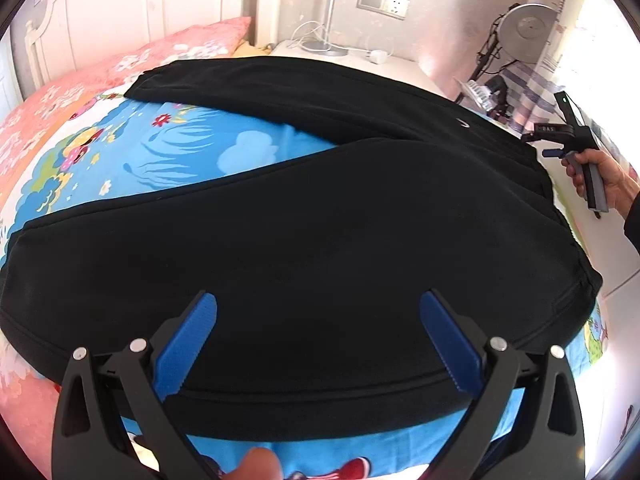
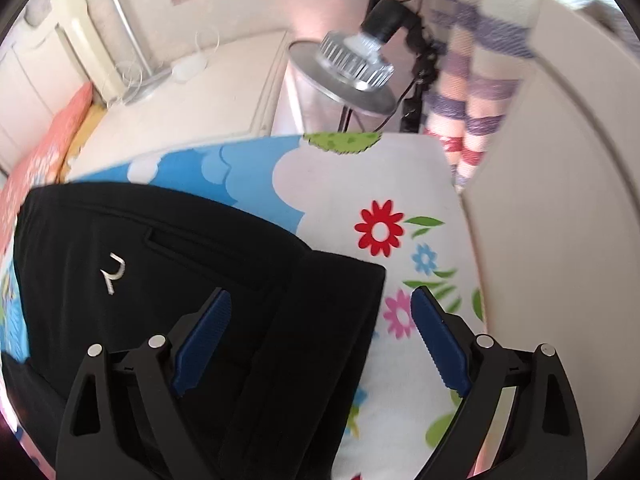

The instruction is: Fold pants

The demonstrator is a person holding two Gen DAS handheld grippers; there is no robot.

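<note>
Pants [image 1: 320, 208] lie spread on the bed [image 1: 192, 152], legs apart, unfolded. Left hand-held gripper [image 1: 318, 340] and right hand-held gripper [image 2: 320, 340] hover above them, jaws wide, empty. All folds remain.
</note>
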